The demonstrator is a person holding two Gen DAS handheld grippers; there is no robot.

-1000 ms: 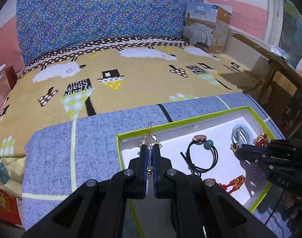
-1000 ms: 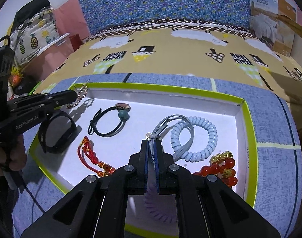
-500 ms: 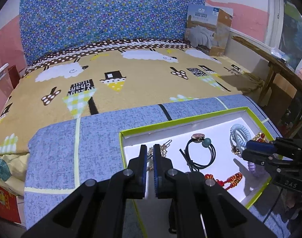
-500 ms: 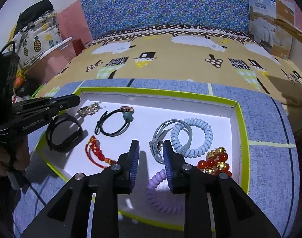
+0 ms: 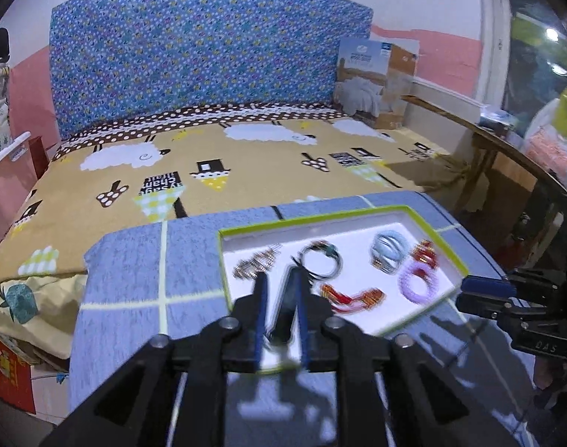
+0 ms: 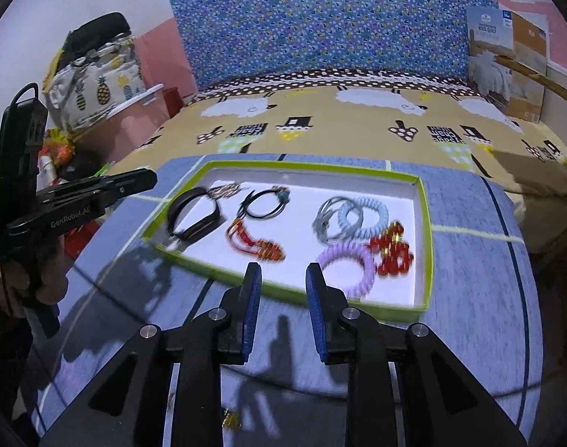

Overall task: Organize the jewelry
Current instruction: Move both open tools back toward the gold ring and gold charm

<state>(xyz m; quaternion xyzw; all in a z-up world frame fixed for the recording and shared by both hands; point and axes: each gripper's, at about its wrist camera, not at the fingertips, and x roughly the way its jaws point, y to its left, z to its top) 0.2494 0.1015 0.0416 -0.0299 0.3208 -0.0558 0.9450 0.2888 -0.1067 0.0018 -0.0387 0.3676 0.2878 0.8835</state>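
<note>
The big bed [image 6: 358, 126] lies far ahead of both tools. On its blue-grey blanket [image 6: 469, 260], right in front of your right hand-held gripper [image 6: 283, 273], sits the white tray with the green rim [image 6: 427, 223]. All the jewelry I can see lies in it, spread out.

Your right hand-held gripper is wide and holds nothing. Your left hand-held gripper [image 5: 279, 279] is a little apart and looks empty, with the black band [image 6: 194, 212] just under it.

I think you are done here. Lift both straight back, so you don't bump the rim.
</note>
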